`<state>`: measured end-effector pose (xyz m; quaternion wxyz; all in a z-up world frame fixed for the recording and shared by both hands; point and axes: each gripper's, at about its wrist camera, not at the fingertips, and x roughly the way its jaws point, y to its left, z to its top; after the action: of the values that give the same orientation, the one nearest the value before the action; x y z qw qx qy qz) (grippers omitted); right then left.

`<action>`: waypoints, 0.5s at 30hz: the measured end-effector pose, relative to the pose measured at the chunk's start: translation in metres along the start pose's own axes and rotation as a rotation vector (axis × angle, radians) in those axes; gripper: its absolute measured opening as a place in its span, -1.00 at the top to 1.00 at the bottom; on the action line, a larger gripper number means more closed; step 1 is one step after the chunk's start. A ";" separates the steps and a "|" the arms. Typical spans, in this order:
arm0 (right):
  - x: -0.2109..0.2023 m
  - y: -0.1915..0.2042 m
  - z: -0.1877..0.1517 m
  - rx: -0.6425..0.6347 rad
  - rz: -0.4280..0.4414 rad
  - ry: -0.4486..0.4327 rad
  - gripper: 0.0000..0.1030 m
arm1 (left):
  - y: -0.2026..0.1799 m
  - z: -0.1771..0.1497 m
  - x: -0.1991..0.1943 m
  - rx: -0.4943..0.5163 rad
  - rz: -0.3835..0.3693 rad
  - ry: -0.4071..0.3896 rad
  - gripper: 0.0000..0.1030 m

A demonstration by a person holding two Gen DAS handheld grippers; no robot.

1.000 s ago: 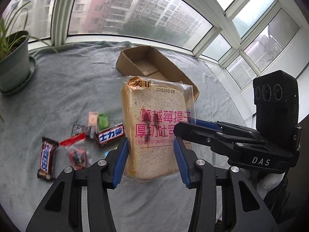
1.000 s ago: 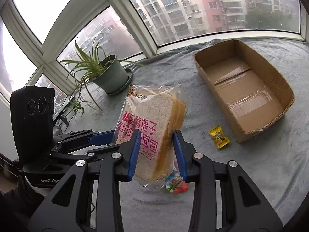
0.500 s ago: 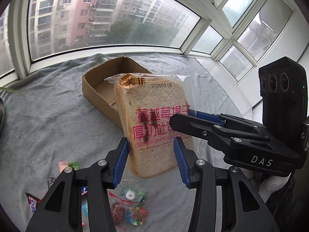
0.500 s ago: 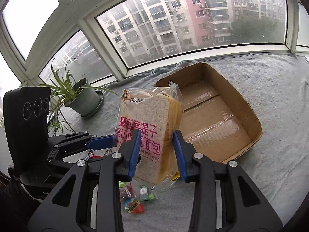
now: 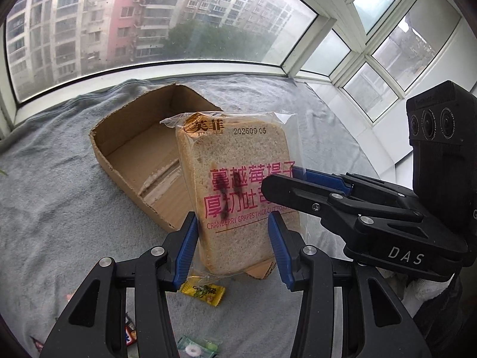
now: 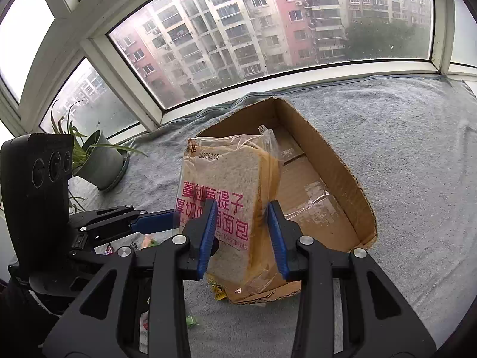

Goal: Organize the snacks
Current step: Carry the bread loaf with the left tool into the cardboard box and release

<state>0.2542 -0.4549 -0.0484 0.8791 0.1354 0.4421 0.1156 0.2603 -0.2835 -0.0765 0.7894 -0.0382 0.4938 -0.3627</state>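
A clear packet of sliced bread with pink lettering is held upright in the air by both grippers. My left gripper is shut on its lower edges. My right gripper is shut on it from the other side and shows in the left wrist view. The packet hangs above the near end of an open cardboard box, also in the right wrist view. The box looks empty.
A grey cloth covers the sill. A yellow candy and other small wrapped sweets lie near the box's front end. A potted plant stands at the left by the windows.
Both grippers carried the bread packet from above the loose snacks toward the cardboard box. The box is now nearer and directly behind the packet.
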 end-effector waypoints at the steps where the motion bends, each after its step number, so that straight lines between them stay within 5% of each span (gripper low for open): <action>1: 0.001 -0.003 0.001 0.005 -0.008 -0.006 0.28 | -0.001 0.002 0.002 0.000 0.000 0.000 0.13; 5: 0.006 -0.014 0.000 0.032 -0.106 -0.016 0.20 | 0.000 0.005 0.009 0.000 0.029 0.002 0.13; 15: 0.000 -0.009 -0.004 0.011 -0.124 -0.022 0.16 | 0.014 0.001 -0.010 -0.004 0.070 -0.020 0.13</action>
<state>0.2518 -0.4629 -0.0543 0.8886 0.1141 0.4406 0.0571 0.2664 -0.2669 -0.0740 0.8064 -0.0261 0.4876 -0.3337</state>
